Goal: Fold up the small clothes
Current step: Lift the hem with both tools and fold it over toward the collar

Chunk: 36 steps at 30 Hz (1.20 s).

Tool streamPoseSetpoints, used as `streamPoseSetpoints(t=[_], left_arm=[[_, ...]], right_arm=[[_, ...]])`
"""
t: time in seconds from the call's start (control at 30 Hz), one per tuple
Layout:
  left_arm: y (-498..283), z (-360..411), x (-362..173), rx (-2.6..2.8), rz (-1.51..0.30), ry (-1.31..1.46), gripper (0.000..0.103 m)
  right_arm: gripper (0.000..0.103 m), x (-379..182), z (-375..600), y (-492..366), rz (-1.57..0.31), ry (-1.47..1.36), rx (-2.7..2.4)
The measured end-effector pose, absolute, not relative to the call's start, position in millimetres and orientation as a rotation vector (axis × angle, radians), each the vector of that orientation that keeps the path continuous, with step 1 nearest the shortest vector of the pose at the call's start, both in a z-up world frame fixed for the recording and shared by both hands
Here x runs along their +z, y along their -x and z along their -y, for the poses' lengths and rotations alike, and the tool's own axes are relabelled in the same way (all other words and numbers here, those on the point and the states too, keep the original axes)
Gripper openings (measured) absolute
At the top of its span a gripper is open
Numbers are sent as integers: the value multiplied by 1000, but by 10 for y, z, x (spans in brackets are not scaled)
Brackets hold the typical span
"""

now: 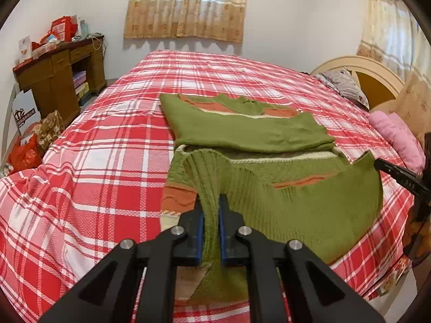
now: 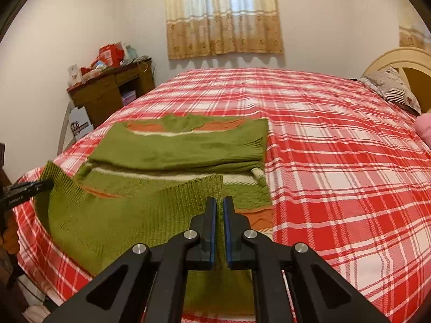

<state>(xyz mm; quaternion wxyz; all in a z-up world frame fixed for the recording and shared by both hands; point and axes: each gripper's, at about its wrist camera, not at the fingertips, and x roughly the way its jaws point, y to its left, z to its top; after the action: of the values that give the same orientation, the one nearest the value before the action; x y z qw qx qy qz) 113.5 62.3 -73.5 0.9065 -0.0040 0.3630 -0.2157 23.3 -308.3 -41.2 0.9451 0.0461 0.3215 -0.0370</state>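
My left gripper (image 1: 210, 231) is clamped on the sweater's (image 1: 250, 132) near hem, left corner; my right gripper (image 2: 220, 231) pinches the right corner. The sweater lies mid-bed (image 1: 107, 134), sleeves folded. Uneven lifting could skew the fold or slip the knit free.

The left tool (image 1: 211, 226), a black two-finger clamp with blue pads (image 1: 200, 239), rises from the bottom centre of its own view, pointing forward and downward. Its jaws are clamped on a bunched ribbed edge of the green knitted sweater (image 1: 309, 204) (the knit fills the narrow gap between the pads). The right tool (image 2: 220, 226), of the same black build with blue pads (image 2: 212, 228), stands at the bottom centre of its view, jaws nearly together and pinching a thin ribbed hem of the same sweater. Each tool's black finger also shows at the other view's edge: the right at middle right, the left at middle left.
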Motion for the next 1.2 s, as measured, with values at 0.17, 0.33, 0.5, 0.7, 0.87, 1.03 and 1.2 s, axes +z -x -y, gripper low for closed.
streamPoseSetpoints(t=[0.17, 0.33, 0.5, 0.7, 0.87, 1.03, 1.2], left_arm=[[-1181, -608, -760, -419, -761, 0, 10], [-1283, -571, -672, -406, -758, 17, 10], [-1489, -512, -533, -396, -740, 24, 10], [-1874, -446, -378, -388, -725, 40, 10], [-2356, -371, -333, -371, -731, 85, 10], [-2832, -238, -326, -339, -723, 98, 10], [-3314, -27, -503, -281, -717, 92, 10]], right_arm=[[5, -423, 3099, -286, -660, -77, -89], [5, -358, 3105, -381, -645, -78, -108], [5, -179, 3120, -548, -612, -50, -124], [4, -7, 3192, -975, -588, -15, -155], [4, 96, 3255, -1498, -573, 37, -183], [4, 79, 3404, -2113, -575, 64, -230], [4, -281, 3573, -2732, -613, 77, -297]])
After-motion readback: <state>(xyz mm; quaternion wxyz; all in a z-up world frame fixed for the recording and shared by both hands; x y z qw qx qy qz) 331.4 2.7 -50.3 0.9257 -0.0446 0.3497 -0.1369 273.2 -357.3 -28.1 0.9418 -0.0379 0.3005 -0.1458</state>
